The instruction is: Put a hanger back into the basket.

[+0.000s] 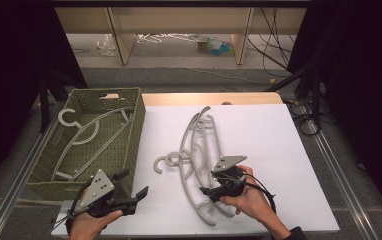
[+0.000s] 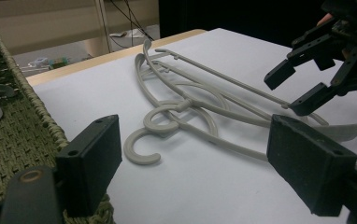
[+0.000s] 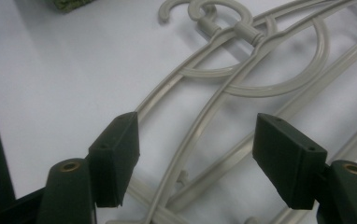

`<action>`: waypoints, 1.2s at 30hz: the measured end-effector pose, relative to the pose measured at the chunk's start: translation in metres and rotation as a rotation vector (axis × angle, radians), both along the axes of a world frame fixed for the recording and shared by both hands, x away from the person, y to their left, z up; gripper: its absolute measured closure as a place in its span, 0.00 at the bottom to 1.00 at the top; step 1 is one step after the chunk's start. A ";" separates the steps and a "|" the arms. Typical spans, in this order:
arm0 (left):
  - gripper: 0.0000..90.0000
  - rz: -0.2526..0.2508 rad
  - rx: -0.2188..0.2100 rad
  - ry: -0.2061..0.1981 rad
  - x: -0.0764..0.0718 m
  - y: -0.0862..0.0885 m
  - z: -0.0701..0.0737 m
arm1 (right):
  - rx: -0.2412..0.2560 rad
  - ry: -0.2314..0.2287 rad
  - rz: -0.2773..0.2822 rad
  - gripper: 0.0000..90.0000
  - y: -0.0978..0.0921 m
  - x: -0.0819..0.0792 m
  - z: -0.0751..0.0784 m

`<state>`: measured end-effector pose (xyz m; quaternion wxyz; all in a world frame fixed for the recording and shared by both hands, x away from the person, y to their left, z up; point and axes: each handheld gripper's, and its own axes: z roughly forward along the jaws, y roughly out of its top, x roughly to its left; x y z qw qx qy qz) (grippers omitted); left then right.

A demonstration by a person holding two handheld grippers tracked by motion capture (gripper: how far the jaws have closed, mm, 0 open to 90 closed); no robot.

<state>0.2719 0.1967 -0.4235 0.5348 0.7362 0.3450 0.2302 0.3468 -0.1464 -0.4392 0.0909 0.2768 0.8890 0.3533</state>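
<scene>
**Right tongs over the hanger pile, left tongs idle by the basket**

Counter [image 1: 279, 130]: white sheet over a wooden top, seen from the high view. Woven green basket [image 1: 134, 125] sits at its left edge, one grey hanger [image 1: 86, 132] lying inside. Pile of grey hangers [image 1: 199, 150] lies mid-counter, overlapping, hooks pointing toward the basket. Right tongs [image 1: 210, 191] sit low over the near end of the pile, jaws spread, gripping nothing; in the right gripper view the hanger arms [image 3: 204, 121] run between and below the parted jaws, contact not clear. Left tongs [image 1: 138, 195] held at the near-left corner, just beside the basket, jaws wide apart and empty, aimed toward the pile.
</scene>
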 end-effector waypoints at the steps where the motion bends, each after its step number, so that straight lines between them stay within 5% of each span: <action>1: 0.20 -0.005 0.005 -0.003 0.001 0.001 0.000 | 0.001 -0.019 -0.002 0.37 0.003 0.001 -0.003; 16: 0.20 -0.022 0.008 0.002 -0.002 0.000 -0.002 | -0.120 0.042 -0.052 0.50 0.033 0.023 -0.026; 30: 0.21 -0.023 0.012 0.024 0.001 0.000 -0.005 | -0.127 0.109 -0.091 0.65 0.042 0.039 -0.035; 36: 0.21 -0.039 0.025 0.016 0.002 0.000 -0.005 | -0.123 0.095 -0.115 0.73 0.043 0.040 -0.036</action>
